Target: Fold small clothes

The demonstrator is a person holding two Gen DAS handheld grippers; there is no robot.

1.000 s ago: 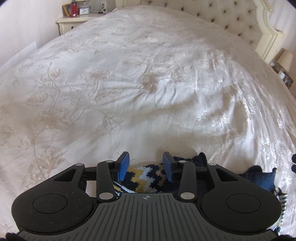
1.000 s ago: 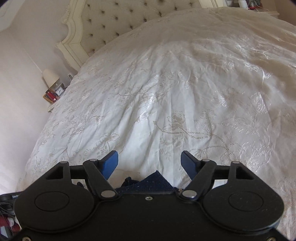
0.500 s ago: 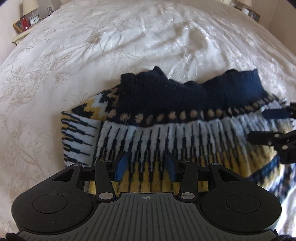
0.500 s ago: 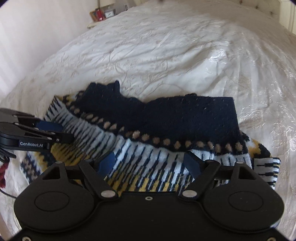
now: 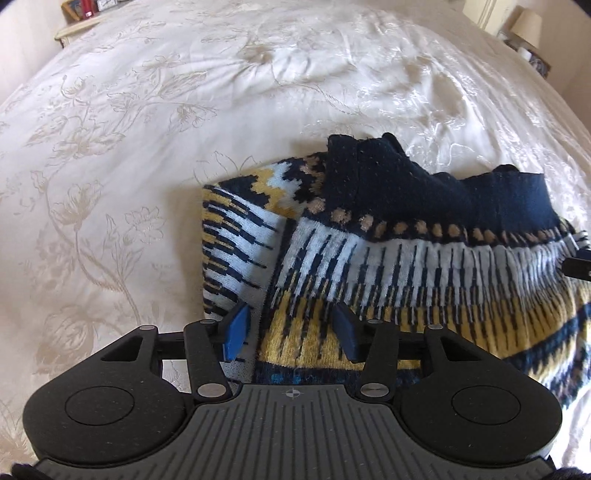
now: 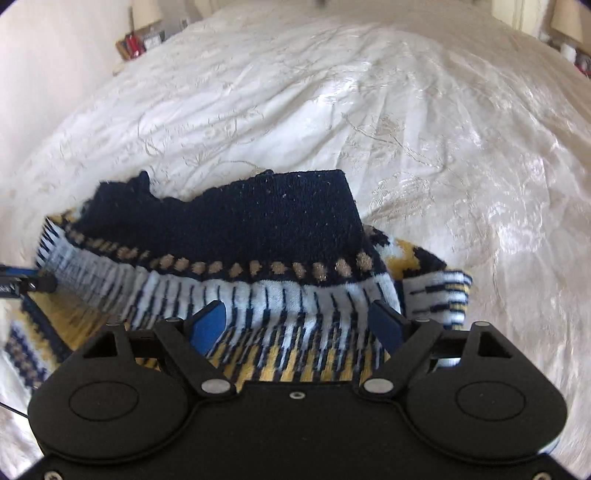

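Observation:
A small knit sweater (image 5: pixel 406 266) in navy, white and yellow lies partly folded on the bed, its navy hem band turned toward the far side. It also shows in the right wrist view (image 6: pixel 258 266). My left gripper (image 5: pixel 291 330) is open, its blue pads over the sweater's left part, with nothing between them. My right gripper (image 6: pixel 299 326) is open wide above the sweater's right part, empty. The tip of the right gripper shows at the right edge of the left wrist view (image 5: pixel 580 264); the left gripper's tip shows at the left edge of the right wrist view (image 6: pixel 22 282).
The cream embroidered bedspread (image 5: pixel 147 147) stretches all around the sweater. A nightstand with small items (image 5: pixel 85 14) stands at the far left and a lamp (image 5: pixel 524 26) at the far right. In the right wrist view a nightstand (image 6: pixel 136 40) sits at the far left.
A second ago both cameras looked out across the bed with the sweater just under them. Both grippers have since tilted down over the sweater. Both stay open.

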